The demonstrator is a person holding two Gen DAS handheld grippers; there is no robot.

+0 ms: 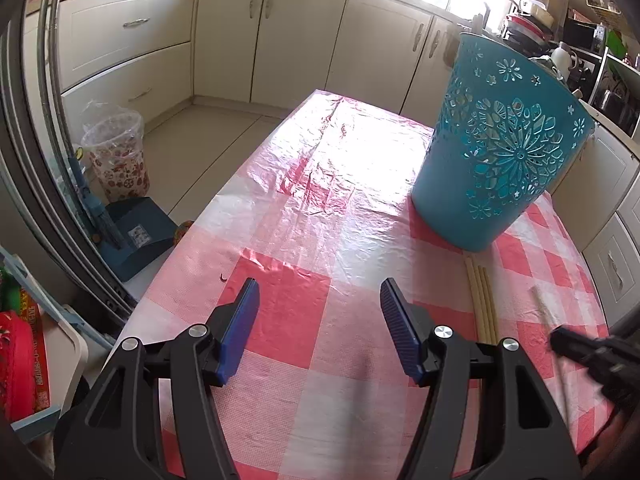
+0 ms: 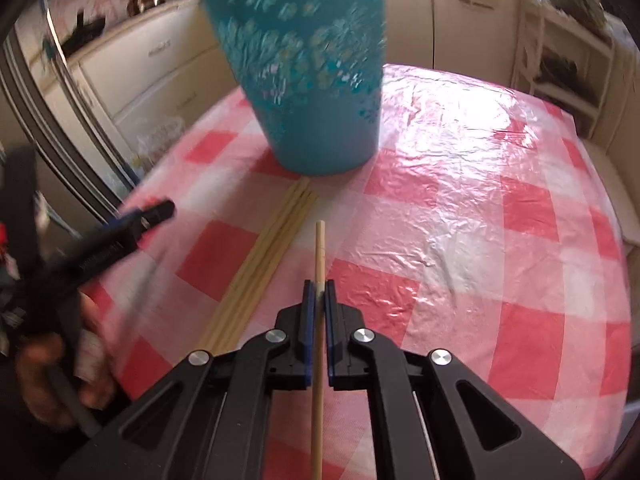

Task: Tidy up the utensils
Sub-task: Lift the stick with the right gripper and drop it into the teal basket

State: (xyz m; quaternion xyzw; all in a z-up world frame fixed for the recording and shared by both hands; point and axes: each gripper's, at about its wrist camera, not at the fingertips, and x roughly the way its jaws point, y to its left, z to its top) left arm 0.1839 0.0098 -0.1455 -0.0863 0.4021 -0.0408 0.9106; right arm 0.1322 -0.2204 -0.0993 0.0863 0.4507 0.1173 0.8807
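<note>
Basket (image 2: 304, 80) upright on table; contents hidden

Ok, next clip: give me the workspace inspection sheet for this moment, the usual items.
Surface: table under a crinkled red-and-white checked plastic cloth.
Job's things: teal cut-out basket upright; bundle of chopsticks lying in front of it; single chopstick apart from the bundle.
Clutter: small dark speck on the cloth.
Grippers: left gripper open, empty; right gripper shut on the single chopstick.
Cables: nothing seen.
Surroundings: cream kitchen cabinets, lined floor bin, dustpan.
</note>
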